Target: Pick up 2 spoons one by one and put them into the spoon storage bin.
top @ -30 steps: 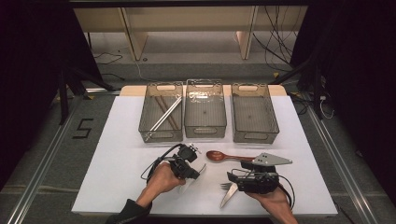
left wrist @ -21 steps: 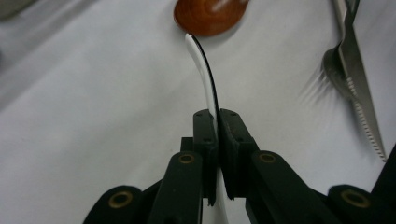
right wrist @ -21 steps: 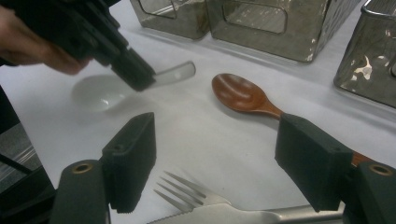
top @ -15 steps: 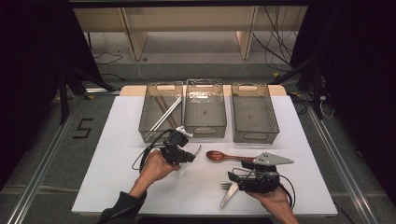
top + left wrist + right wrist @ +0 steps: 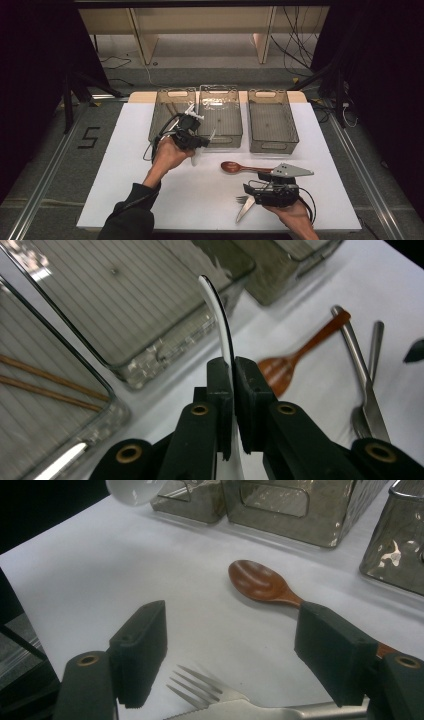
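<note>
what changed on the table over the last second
The left gripper, shut on a white spoon, has risen and moved from near the table's front up toward the left bin and middle bin. The right gripper, jaws open, the wooden spoon, fork and knife stayed put.

Table: white-topped table (image 5: 125, 175) with a strip of bare wood along its far edge.
Twelve o'clock: three clear bins side by side, touching; left bin (image 5: 165, 100), middle bin (image 5: 220, 92), right bin (image 5: 272, 145).
Centre, towards three o'clock: brown wooden spoon (image 5: 235, 167), bowl pointing to nine o'clock.
Five o'clock: metal fork (image 5: 242, 200) and metal knife (image 5: 245, 210) lying together, close to the near edge.
</note>
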The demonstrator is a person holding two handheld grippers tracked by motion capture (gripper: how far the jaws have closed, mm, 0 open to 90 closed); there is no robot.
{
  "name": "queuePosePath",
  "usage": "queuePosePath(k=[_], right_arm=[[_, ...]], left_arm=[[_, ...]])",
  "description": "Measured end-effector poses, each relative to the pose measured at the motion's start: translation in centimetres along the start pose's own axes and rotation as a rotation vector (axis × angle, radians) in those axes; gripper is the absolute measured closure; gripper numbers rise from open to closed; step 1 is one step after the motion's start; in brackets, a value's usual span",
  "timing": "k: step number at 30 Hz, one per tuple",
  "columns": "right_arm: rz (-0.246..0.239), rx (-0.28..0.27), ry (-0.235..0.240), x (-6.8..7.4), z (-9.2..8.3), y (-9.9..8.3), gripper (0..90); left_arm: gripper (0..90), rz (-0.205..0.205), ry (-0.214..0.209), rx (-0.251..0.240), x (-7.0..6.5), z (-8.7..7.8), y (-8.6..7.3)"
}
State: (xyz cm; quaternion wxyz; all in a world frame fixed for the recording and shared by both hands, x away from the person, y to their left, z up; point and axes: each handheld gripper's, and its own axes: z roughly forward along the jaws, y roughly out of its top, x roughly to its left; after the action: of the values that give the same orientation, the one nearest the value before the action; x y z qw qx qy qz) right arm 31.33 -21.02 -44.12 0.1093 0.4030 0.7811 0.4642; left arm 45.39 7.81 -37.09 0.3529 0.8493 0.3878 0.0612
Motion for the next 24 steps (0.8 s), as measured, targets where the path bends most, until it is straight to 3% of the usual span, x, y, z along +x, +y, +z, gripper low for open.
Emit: queuePosePath(k=[16,24], right_arm=[[-0.002,0.002,0.009,0.0,0.1,0.0,29.9],[0.0,-0.001,0.013,0.0,0.1,0.0,29.9]], left_arm=[[85.3,-0.032,0.057,-0.079,2.3,1.5,4.9],[85.3,-0.043,0.111,-0.098,3.7,2.4,6.2]])
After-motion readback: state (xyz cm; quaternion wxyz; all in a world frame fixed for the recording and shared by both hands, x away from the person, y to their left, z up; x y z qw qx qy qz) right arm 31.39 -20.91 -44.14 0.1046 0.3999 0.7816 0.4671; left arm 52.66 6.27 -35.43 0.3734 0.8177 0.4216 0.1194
